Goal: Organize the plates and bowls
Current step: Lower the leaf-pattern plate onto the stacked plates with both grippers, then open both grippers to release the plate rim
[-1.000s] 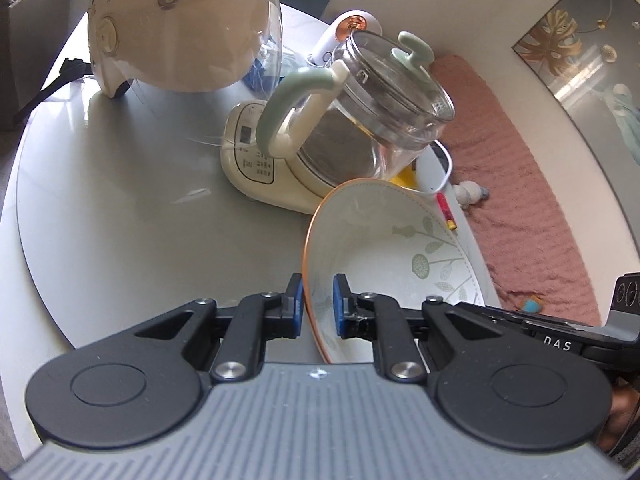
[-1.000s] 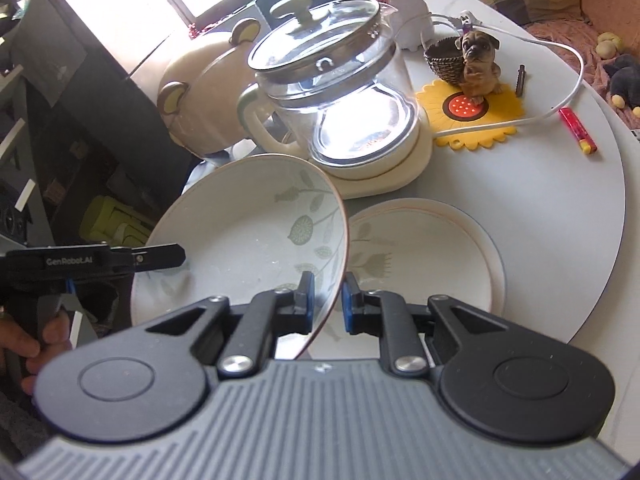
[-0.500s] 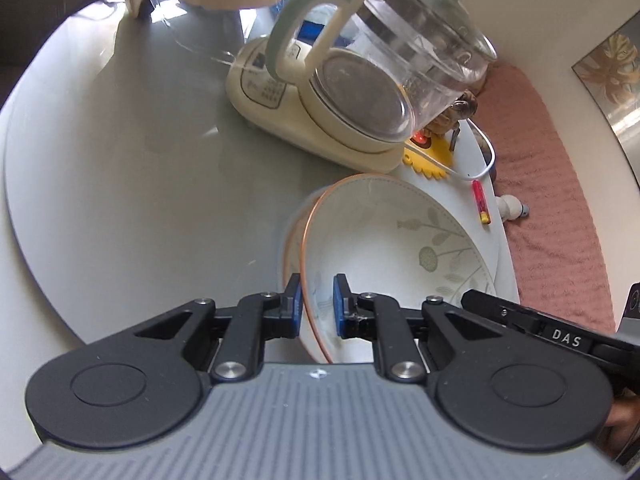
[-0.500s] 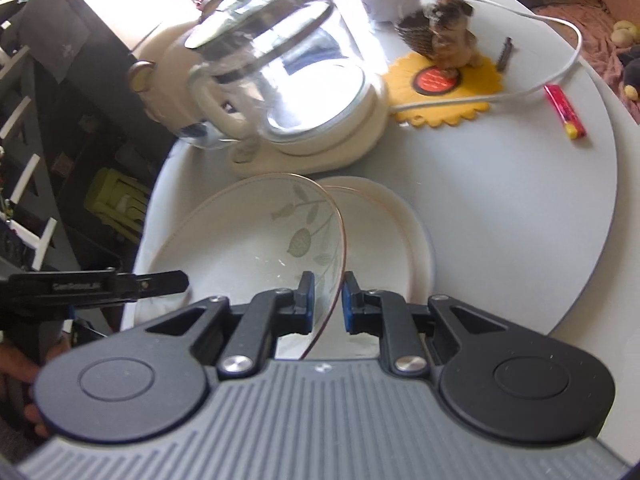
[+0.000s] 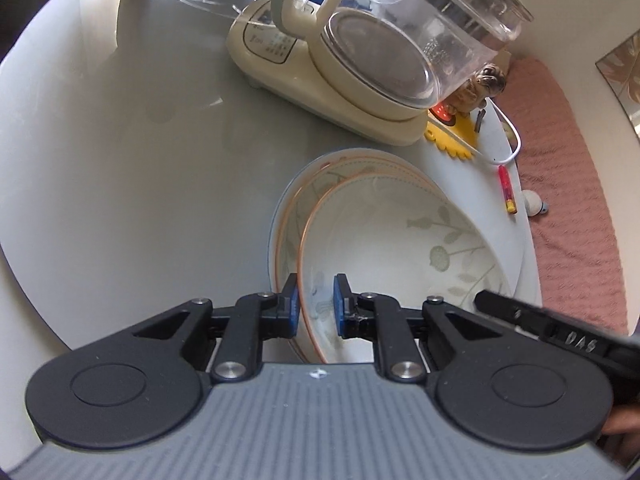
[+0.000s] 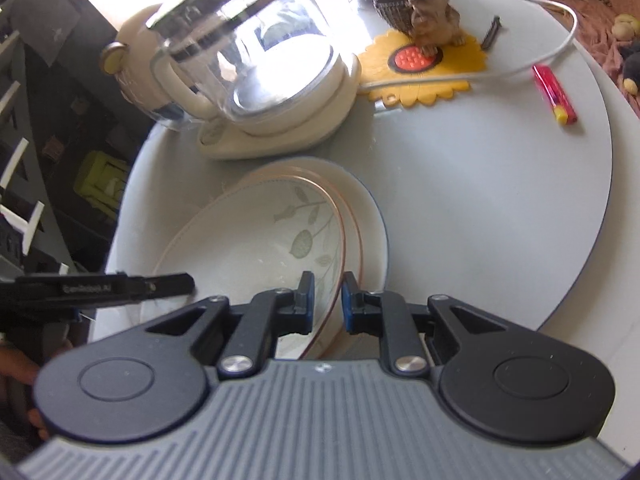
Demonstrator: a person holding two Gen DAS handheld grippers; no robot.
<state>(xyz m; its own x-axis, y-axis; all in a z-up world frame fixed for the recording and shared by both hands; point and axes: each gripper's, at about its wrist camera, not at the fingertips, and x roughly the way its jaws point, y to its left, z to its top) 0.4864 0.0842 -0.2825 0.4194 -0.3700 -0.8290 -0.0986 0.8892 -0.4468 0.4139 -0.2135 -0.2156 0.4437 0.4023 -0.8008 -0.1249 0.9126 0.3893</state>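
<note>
I'm looking at glazed ceramic here: the bowl point(image 5: 400, 240) shines smooth and glossy, a thin copper-coloured line on its rim, and the plate point(image 6: 372, 216) under it has the same glossy glaze. My left claw point(image 5: 316, 306) is matt black plastic with bright metal screw heads and blue rubbery-looking pads point(image 5: 291, 304); the right claw point(image 6: 327, 300) is built the same, behind a ribbed grey plastic housing. The tabletop point(image 5: 140, 160) is smooth and semi-glossy, throwing soft reflections. The kettle point(image 6: 248, 40) is clear glass, very shiny, on a cream glossy plastic base point(image 5: 320, 76). The yellow mat point(image 6: 440, 68) looks matt and rubbery. The pink cloth point(image 5: 576, 200) beyond looks rough and knitted.
</note>
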